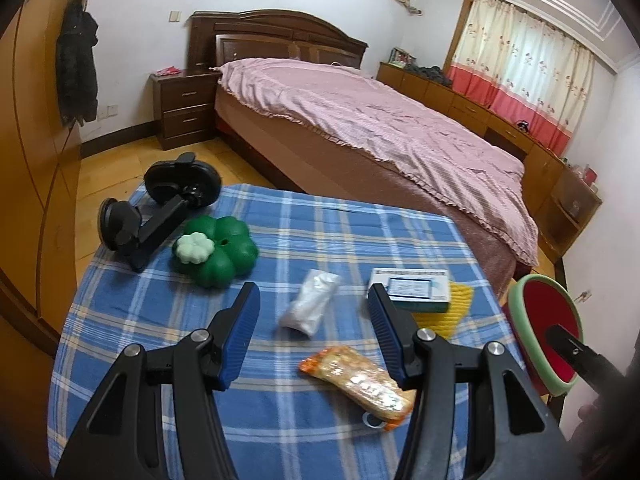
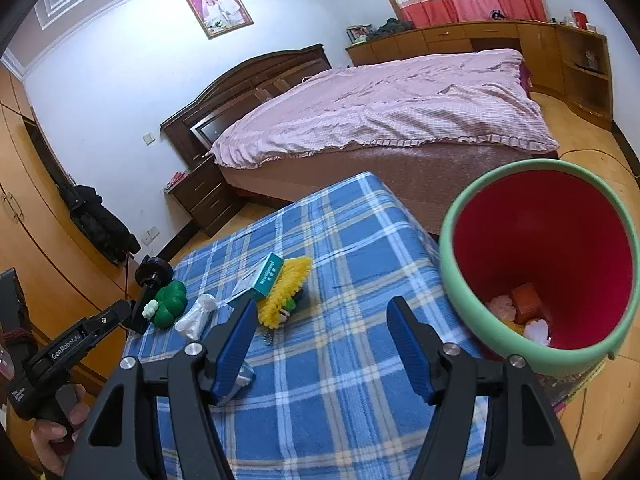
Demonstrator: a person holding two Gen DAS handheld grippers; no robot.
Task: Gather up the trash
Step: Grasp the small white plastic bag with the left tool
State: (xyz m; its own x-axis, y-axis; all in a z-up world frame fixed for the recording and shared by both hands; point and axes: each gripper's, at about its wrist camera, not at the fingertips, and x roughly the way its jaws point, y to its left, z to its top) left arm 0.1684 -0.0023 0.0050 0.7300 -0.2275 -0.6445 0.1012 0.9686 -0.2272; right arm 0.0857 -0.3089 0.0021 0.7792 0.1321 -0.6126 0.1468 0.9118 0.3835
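From your left wrist, your left claw (image 1: 312, 328) stands open and empty over the blue plaid table (image 1: 280, 432); a crumpled white plastic bag (image 1: 310, 304) lies between its fingers, an orange-printed snack wrapper (image 1: 356, 384) nearer right. From your right wrist, your right claw (image 2: 322, 336) gapes empty, left of the green-rimmed red bin (image 2: 540, 268), trash inside.

My bin (image 2: 452, 264) is red inside with a green rim. It tips toward the blue checked cloth (image 2: 340, 380), just beside it. On the cloth lie a white crumpled bag (image 1: 310, 304) and an orange snack wrapper (image 1: 356, 382), both flat.
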